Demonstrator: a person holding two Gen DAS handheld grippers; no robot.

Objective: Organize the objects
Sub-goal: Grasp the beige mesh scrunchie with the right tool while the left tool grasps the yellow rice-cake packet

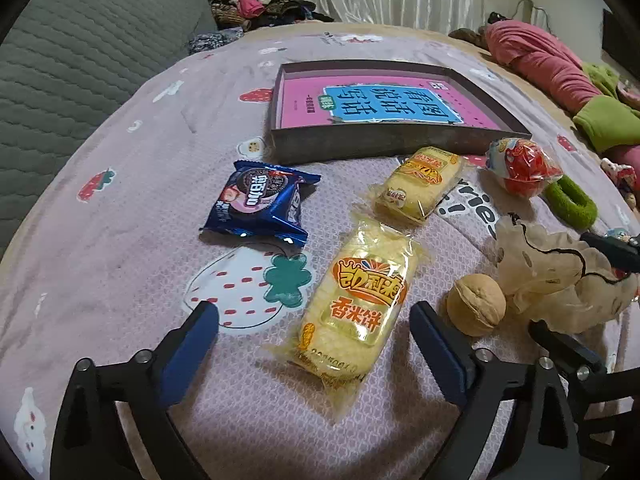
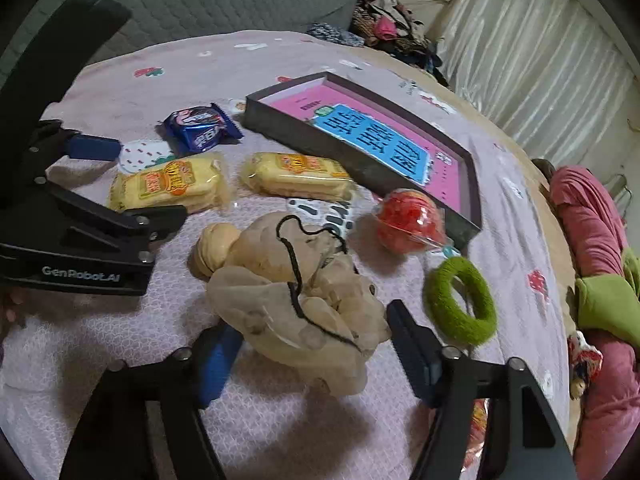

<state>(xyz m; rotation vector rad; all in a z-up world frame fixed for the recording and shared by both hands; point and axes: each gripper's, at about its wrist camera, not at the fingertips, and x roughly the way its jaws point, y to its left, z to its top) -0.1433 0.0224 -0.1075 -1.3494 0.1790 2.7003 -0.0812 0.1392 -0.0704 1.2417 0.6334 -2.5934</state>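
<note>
Both grippers low over the bedspread (image 1: 120, 184), angled down at the clutter.

Left gripper (image 1: 314, 324): jaws wide, straddling the near rice cracker pack (image 1: 360, 300). Pack lies flat between the blue pads (image 1: 192, 356), gap on both sides, no contact. Holding nothing.

Right gripper (image 2: 314, 350): jaws partly open around the beige scrunchie (image 2: 304, 308). Left pad looks right at the fabric, right pad has a small gap. Can't confirm a clamp; the scrunchie sits on the bed, not lifted.

Layout:
- Walnut (image 1: 476, 304) touching the scrunchie, just beside the left gripper's right finger.
- Second rice cracker pack (image 1: 420, 184) beyond the first, near the front wall of the box lid (image 1: 360, 144).
- Box lid lies open side up, with a pink and blue book (image 1: 384, 104) inside.
- Blue cookie pack (image 1: 264, 204) left of the crackers, apart from them.
- Red wrapped candy ball (image 2: 412, 220) by the box lid's corner; green hair ring (image 2: 460, 300) just beside it, near the right gripper's right finger.
- Clothes (image 2: 592, 216) piled along the far edge of the bed.
</note>
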